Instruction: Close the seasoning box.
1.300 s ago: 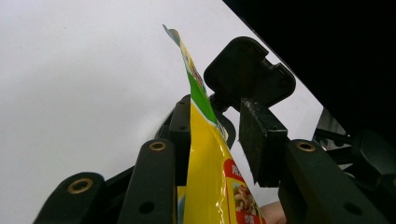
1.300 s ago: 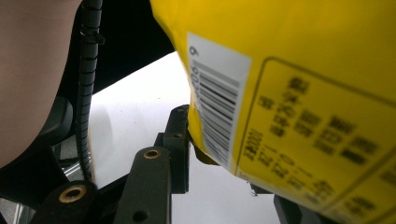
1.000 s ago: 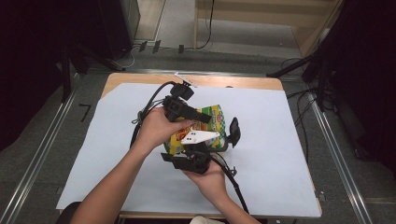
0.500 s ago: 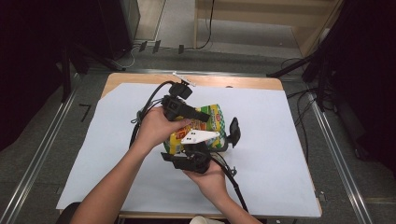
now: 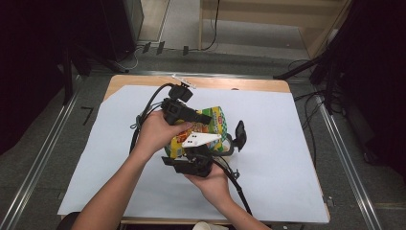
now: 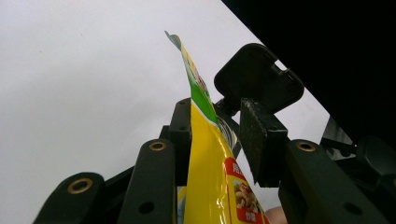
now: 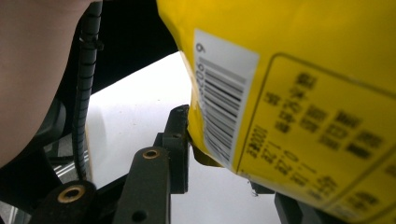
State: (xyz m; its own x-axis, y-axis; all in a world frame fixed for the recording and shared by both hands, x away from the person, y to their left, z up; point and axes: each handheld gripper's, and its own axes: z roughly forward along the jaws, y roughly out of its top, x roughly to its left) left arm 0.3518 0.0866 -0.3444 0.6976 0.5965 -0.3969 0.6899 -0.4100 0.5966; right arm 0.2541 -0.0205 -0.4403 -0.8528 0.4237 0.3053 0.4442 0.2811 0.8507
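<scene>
Gripping one glossy yellow snack bag (image 5: 210, 125) from two sides, both tools meet above a table (image 5: 282, 86) covered by a single sheet of smooth white paper (image 5: 277, 143). The left gripper (image 6: 217, 140) has the bag's thin, crinkled edge rising between its jaws: the film lies against one flat black pad, while a narrow gap shows before the other, so whether it is truly pinched cannot be told. That edge runs green toward its tip, with a red panel and a small food picture lower down. The right gripper (image 7: 219, 154) has its matte black pad touching the bag's lower corner; the far jaw is hidden behind the film, so its grip is likewise uncertain. Just above that pad sits one white barcode label with black bars, beside blurred dark printed characters in a framed box.
</scene>
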